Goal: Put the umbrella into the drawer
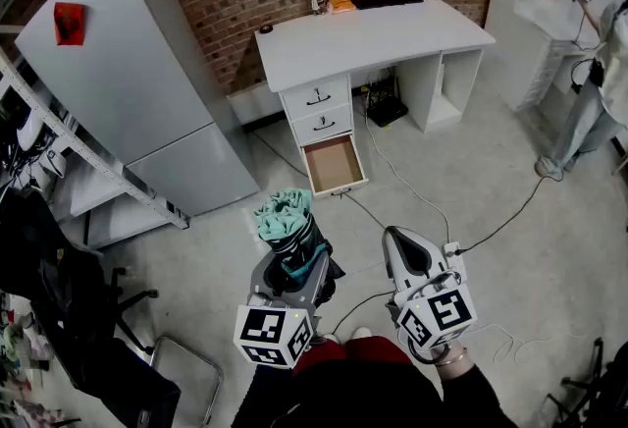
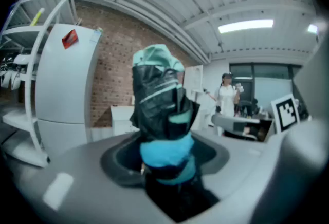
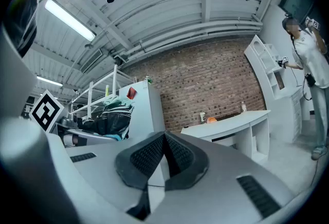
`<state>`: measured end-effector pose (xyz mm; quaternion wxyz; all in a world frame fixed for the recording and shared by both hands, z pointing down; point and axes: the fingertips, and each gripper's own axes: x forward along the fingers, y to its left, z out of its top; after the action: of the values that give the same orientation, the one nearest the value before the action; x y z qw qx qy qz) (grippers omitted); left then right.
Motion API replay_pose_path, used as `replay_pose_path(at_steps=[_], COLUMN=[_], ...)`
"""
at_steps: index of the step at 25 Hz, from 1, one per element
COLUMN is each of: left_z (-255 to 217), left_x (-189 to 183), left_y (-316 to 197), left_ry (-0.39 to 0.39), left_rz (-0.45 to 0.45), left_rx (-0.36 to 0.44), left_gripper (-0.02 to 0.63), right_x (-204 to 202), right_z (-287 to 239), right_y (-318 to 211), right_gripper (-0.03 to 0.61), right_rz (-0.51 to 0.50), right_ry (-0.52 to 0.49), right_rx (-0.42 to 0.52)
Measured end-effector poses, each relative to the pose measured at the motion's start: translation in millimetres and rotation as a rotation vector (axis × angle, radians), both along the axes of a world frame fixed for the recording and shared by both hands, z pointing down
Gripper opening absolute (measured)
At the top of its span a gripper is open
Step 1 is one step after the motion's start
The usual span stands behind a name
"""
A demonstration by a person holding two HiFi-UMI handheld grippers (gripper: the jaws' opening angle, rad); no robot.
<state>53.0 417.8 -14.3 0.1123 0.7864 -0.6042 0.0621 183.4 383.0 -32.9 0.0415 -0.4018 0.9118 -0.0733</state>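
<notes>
My left gripper is shut on a folded umbrella, black with teal and pale green fabric; it sticks out forward between the jaws. In the left gripper view the umbrella fills the middle, clamped between the jaws of the left gripper. My right gripper is beside it on the right, shut with nothing between its pads; in its own view the right gripper has its pads pressed together. The white desk stands ahead, its bottom drawer pulled out and empty.
A grey fridge stands left of the desk, with metal shelving further left. Cables and a power strip lie on the floor. A person stands at white shelves at the far right. Small items sit on the desk's back edge.
</notes>
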Motion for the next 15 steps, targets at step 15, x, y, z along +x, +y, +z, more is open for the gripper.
replay_pose_path(at_steps=[15], left_z=[-12], left_x=[-7], left_y=[-10], left_ry=[0.009], left_rz=[-0.051], left_rx=[0.026], left_gripper=[0.241], right_x=[6], right_z=[9], right_y=[-5], right_gripper=[0.002], right_rz=[-0.018], right_ry=[-0.005], right_rx=[-0.02])
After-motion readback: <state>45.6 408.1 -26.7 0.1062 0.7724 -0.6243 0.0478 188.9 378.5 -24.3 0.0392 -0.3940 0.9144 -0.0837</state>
